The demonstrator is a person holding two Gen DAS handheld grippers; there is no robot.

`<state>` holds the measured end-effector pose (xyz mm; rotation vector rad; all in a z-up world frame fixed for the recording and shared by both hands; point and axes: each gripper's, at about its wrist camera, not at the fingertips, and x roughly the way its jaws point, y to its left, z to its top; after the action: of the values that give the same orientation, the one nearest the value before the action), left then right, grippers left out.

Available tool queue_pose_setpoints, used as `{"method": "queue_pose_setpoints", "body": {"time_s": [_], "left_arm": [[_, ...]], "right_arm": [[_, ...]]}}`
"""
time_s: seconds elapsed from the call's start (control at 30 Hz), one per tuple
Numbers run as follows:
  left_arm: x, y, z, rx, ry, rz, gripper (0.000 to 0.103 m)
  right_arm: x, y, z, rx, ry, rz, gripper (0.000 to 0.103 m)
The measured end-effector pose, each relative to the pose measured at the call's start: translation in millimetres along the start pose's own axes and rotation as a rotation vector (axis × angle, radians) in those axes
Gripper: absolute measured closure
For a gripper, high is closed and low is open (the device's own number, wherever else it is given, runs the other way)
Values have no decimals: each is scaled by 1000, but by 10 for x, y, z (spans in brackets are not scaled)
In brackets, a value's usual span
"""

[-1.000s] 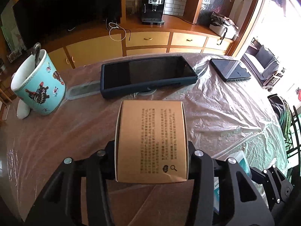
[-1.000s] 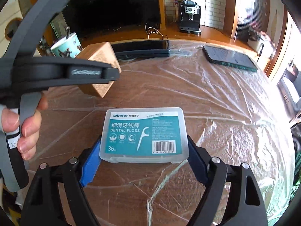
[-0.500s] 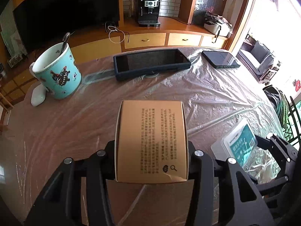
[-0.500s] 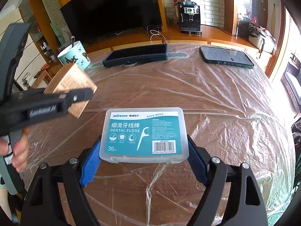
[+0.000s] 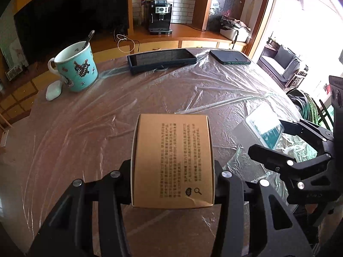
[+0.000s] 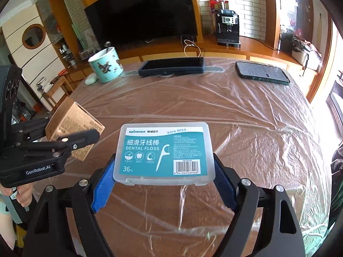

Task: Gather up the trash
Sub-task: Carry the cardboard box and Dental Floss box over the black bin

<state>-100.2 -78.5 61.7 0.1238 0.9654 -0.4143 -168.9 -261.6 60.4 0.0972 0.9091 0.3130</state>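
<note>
My left gripper (image 5: 172, 169) is shut on a brown cardboard box (image 5: 172, 158) with black print and holds it above the near part of the table. My right gripper (image 6: 164, 171) is shut on a clear plastic dental floss box (image 6: 164, 152) with a teal label, also held above the table. In the left wrist view the floss box (image 5: 264, 127) shows at the right in the right gripper. In the right wrist view the cardboard box (image 6: 72, 128) shows at the left in the left gripper.
The round wooden table (image 5: 64, 128) is covered with wrinkled clear plastic film. At its far side stand a teal mug (image 5: 76, 68) with a spoon, a small white case (image 5: 53, 86), a dark tablet (image 5: 161, 60) and a phone (image 5: 229, 56). A sideboard with a coffee machine (image 5: 159, 17) stands behind.
Both grippers have pulled back from the far side of the table, each still holding its box. The mug, tablet and phone now sit farther away in both views.
</note>
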Motion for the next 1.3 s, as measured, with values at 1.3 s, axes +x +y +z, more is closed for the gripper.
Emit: {"method": "queue_pose_setpoints", "body": {"time_s": [1.3], "left_arm": [[-937,-540,-1254,137,-80,-46,55]], "right_arm": [[-1103,392,-1081,-170,-30,171,22]]}}
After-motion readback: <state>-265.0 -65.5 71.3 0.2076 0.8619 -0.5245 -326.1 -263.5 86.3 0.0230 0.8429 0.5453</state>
